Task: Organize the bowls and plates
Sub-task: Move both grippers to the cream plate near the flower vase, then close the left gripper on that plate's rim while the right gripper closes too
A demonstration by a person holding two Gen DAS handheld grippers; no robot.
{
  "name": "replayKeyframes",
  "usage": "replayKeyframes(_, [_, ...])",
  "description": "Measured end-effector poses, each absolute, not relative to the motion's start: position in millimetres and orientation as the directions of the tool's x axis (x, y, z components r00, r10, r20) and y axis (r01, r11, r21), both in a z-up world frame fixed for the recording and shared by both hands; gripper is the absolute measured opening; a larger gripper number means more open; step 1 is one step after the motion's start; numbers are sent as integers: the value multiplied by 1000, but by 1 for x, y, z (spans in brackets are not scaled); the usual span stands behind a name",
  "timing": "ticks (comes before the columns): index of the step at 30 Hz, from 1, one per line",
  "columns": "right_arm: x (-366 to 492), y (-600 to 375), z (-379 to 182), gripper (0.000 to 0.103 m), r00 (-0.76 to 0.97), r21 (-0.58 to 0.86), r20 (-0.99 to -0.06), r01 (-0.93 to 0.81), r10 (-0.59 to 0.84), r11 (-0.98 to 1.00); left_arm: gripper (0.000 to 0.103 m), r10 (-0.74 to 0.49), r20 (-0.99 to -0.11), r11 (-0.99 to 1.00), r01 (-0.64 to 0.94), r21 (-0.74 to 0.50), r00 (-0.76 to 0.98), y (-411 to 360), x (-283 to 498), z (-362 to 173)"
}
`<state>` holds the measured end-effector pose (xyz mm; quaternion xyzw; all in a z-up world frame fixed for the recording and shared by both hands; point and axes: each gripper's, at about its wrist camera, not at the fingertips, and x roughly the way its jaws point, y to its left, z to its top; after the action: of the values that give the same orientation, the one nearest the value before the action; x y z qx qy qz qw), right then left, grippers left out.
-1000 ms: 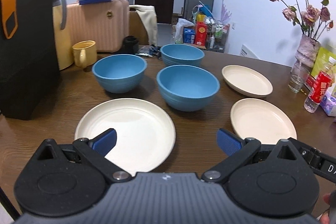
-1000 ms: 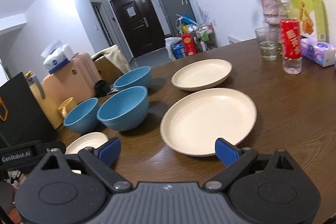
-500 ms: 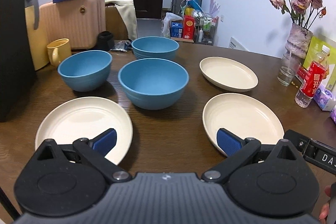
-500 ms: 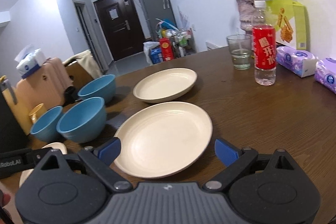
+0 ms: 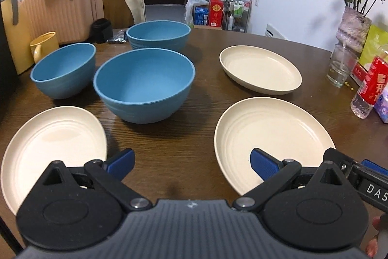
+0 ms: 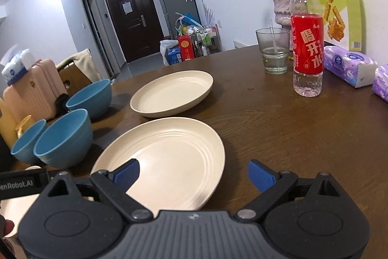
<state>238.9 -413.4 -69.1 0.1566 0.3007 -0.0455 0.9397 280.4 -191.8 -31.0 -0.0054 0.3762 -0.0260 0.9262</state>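
A: What does the left wrist view show?
B: The left gripper [image 5: 191, 162] hangs spread wide over the brown table [image 5: 206, 69], holding nothing. Three blue bowls cluster ahead: the near bowl [image 5: 144, 84], the left bowl [image 5: 63, 69] and the far bowl [image 5: 158, 34], all empty. Three cream plates lie around them, also empty: the left plate [image 5: 52, 145] by the left fingertip, the right plate [image 5: 274, 135] under the right fingertip, the far plate [image 5: 260, 71] beyond it.

A: And the right wrist view?
B: The right gripper [image 6: 194, 174] is wide apart too, empty, its left fingertip above the near cream plate. The far plate sits just behind, apart from it, bowls to the left. A glass [image 6: 274, 52] holds a little water and a straw; beside it stands a red-labelled water bottle [image 6: 306, 50].
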Motion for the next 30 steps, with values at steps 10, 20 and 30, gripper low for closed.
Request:
replayKeyframes(10, [270,-436,-87,95,828,316,-561,198,14,928,103,-40,-728,999,20,-37,684,-205,314,-49])
replayKeyframes(20, [278,-450,-106,93,811,368,-584,231,32,901,103,-89,-730,996,51,-74,677,-209,325,-59])
replayKeyframes(30, [279,-438,-108,79,793,295,-609,245,-16,924,100,-148,-755,989,100,-110,638,-205,332,-67])
